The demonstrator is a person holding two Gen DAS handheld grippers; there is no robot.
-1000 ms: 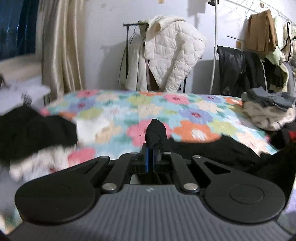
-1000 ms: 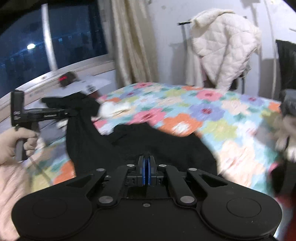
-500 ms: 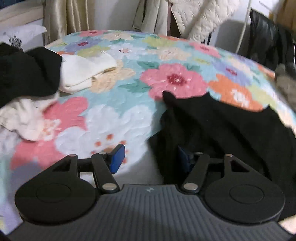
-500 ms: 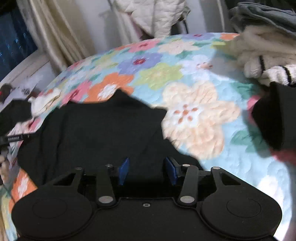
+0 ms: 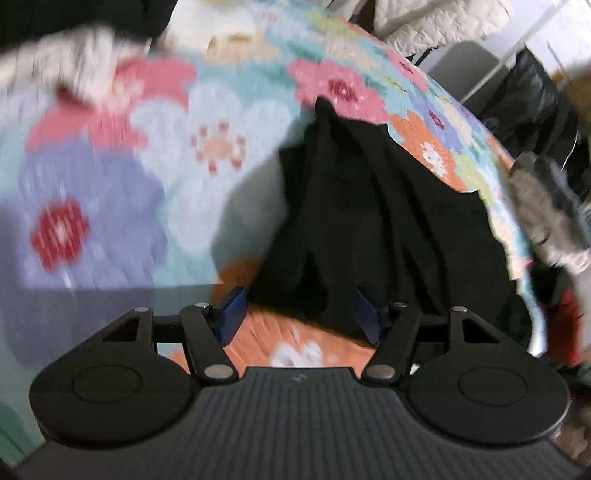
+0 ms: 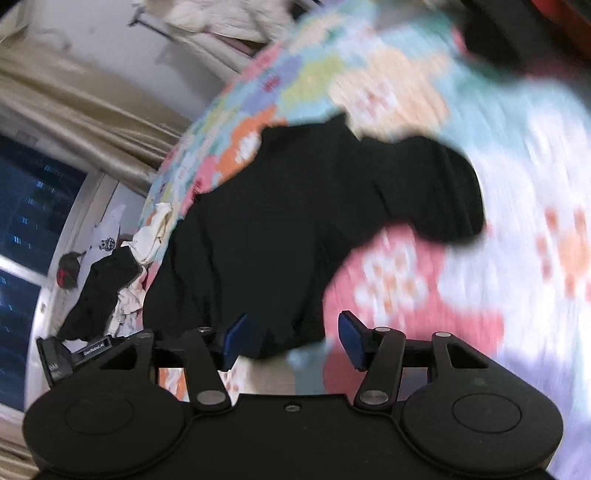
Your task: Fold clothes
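Observation:
A black garment (image 5: 373, 221) lies spread on the flowered bedspread (image 5: 155, 155), its near hem just in front of my left gripper (image 5: 301, 314). That gripper is open, blue pads wide apart, nothing between them. In the right wrist view the same black garment (image 6: 280, 229) lies flat with one sleeve (image 6: 443, 188) bent out to the right. My right gripper (image 6: 291, 339) is open over the garment's near edge and holds nothing. Both views are blurred by motion.
A heap of black and white clothes (image 6: 118, 273) sits at the bed's left edge, near the other gripper's handle (image 6: 70, 356). Grey and cream clothes (image 5: 546, 221) are piled at the right. Beige curtains (image 6: 74, 107) and a window (image 6: 22, 229) stand behind. A quilted white jacket (image 5: 436, 22) hangs at the back.
A second ago both grippers were shut on the lifted black garment. They opened half a second ago, and the garment now lies flat. Both cameras have since tilted down toward its near edge.

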